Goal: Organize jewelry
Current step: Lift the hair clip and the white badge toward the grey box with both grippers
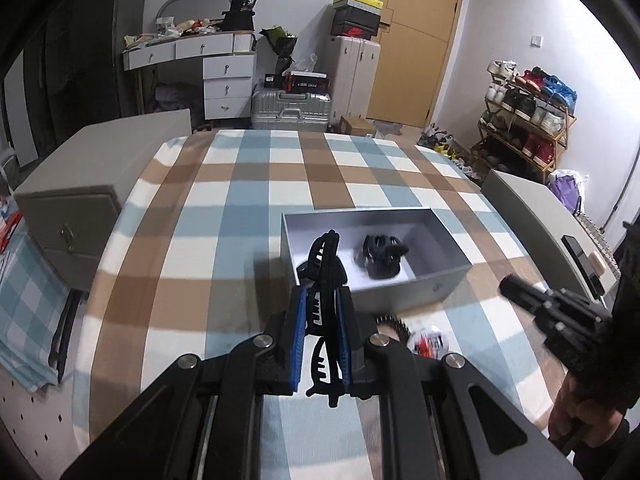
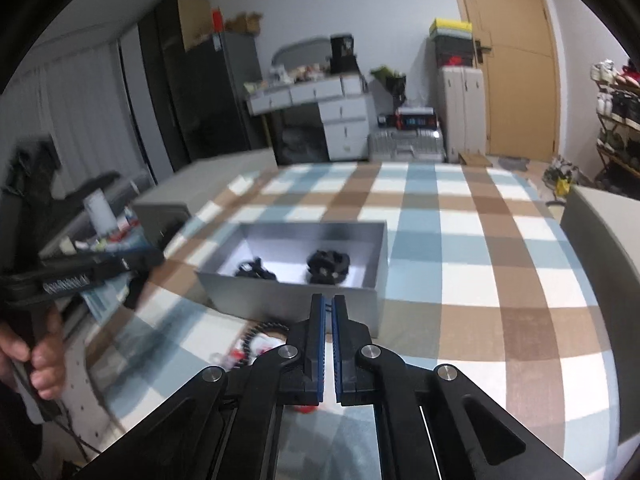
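I've got the checked bedspread (image 1: 248,184) filling both views, and the open grey box (image 1: 436,280) sits on it just ahead. My left gripper (image 1: 322,312) has its jaws clamped on a black claw hair clip (image 1: 326,280), held upright over the box's near left corner. My right gripper (image 2: 329,312) has its jaws nearly together, nothing between them, just short of the box's near wall. Inside, a black scrunchie (image 1: 382,256) and another dark clip (image 2: 254,270). Beside the box, a beaded bracelet (image 1: 394,324), blurred.
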A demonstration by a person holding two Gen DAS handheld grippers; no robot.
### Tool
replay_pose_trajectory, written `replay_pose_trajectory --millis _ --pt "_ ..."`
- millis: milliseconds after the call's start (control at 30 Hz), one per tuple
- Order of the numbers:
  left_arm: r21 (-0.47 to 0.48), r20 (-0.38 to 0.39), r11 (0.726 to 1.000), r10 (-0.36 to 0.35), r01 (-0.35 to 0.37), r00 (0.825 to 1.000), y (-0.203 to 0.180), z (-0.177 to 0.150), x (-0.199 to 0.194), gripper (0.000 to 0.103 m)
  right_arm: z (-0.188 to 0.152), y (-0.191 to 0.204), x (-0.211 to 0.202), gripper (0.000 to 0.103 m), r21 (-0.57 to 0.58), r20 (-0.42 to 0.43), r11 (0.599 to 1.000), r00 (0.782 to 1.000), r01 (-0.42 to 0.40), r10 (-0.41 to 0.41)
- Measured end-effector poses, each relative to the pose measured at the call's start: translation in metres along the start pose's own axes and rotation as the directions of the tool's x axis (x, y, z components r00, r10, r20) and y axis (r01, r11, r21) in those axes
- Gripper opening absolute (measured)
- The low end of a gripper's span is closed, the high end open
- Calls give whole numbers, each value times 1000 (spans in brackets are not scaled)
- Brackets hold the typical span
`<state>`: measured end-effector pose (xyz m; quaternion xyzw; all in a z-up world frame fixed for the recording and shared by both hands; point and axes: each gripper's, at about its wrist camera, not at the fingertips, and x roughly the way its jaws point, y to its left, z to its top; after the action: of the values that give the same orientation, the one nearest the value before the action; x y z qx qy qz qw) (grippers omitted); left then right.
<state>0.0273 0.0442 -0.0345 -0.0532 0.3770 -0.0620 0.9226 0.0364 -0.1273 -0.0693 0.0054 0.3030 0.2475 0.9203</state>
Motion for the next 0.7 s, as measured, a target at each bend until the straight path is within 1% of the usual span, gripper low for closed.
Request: replay_pose_trajectory --millis 67,100,200,233,267,300,333,367,433,500,633,700 --pt "3 0 1000 -13 13 1000 -1 3 5 10 -7 -5 3 4 20 -17 999 999 -35 35" --pt "5 6 1000 -9 9 1000 0 2 4 10 -10 -7 3 4 28 -22 999 999 -38 38" --pt "4 1 1000 0 0 1000 4 0 12 10 -21 -7 3 7 34 -46 996 995 -88 90" --pt "-3 -5 1000 -3 3 1000 7 -1 13 10 -24 -4 3 12 18 -48 995 993 -103 103" --pt "-10 -15 1000 -6 6 1000 9 -2 15 10 -26 -1 4 25 6 -48 994 993 -111 111" --pt "-19 -21 1000 -5 5 1000 10 -4 15 10 -27 1 6 32 1 -51 992 991 -124 124" --pt "-23 -26 1000 -6 6 1000 11 -5 15 10 -28 2 8 46 6 -57 989 987 -151 151" --pt "-21 -29 1000 -7 6 1000 11 -5 14 10 -28 4 12 50 16 -66 983 981 -182 182" --pt "-13 -34 1000 -2 2 999 10 -7 13 10 -27 7 21 50 23 -86 981 977 -195 196" --pt "-12 -39 1000 -5 5 999 11 -9 12 10 -26 10 34 50 32 -130 977 969 -210 213" --pt "-19 -53 1000 -13 12 999 13 -12 13 10 -30 14 54 50 32 -197 980 960 -198 200" --pt "-19 -56 1000 -14 13 998 14 -14 14 10 -31 16 55 50 30 -206 981 959 -194 196"
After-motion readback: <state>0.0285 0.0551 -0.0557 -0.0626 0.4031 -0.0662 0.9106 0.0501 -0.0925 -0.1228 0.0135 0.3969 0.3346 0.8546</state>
